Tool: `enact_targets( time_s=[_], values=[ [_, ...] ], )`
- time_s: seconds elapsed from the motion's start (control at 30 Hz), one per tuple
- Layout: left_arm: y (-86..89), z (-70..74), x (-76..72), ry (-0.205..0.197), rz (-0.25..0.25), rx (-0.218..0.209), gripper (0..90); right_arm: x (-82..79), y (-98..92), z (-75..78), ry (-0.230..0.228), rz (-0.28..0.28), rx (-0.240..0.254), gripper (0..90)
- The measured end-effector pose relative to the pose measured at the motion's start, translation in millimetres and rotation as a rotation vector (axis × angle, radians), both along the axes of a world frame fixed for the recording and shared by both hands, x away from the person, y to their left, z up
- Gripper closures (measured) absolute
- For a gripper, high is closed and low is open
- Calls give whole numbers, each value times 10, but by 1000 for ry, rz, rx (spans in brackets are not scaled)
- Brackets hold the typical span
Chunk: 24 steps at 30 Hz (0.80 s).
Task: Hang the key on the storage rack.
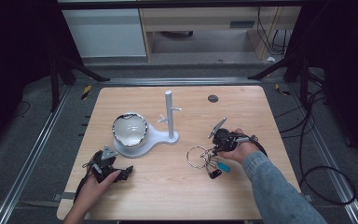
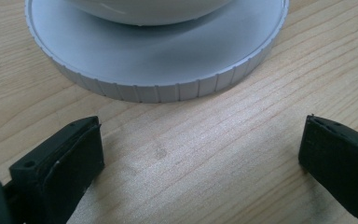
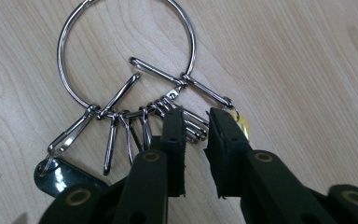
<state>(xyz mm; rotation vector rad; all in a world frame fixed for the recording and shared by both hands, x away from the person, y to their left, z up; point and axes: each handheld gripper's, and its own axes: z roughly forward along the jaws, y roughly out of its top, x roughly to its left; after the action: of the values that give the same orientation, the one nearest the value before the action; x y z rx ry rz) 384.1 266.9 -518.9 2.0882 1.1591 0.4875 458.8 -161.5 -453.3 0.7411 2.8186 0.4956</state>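
Right gripper: jaws nearly together, a narrow gap between them, closing around the wire clips of the key ring. In the right gripper view a bundle of clips sat in that gap; whether the pads actually pinched the metal could not be told. The ring was a large steel loop lying flat on the surface, carrying several long wire clips, a dark tag at lower left and a yellow piece partly hidden behind the right jaw. In the high view the right gripper was at the right-centre of the surface, held by the right hand in a denim sleeve, with the key ring just to its left and a blue tag and a dark tag beside it.

Left gripper: jaws wide apart, nothing between them but bare wood. It rested low at the front-left of the surface, held by the left hand, pointing at the ribbed round base just ahead.

Farther out: that base belonged to a white stand near the centre, with a bowl sitting on its round part and an upright post with short pegs on its other end. A small dark disc lay near the far edge.
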Motion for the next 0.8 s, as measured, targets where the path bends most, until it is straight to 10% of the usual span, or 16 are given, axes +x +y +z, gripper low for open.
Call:
enact_targets(
  time_s=[0.8],
  values=[
    [0,0,-1,0,-1,0,0,-54,157,-120,73,87,-109,823]
  ],
)
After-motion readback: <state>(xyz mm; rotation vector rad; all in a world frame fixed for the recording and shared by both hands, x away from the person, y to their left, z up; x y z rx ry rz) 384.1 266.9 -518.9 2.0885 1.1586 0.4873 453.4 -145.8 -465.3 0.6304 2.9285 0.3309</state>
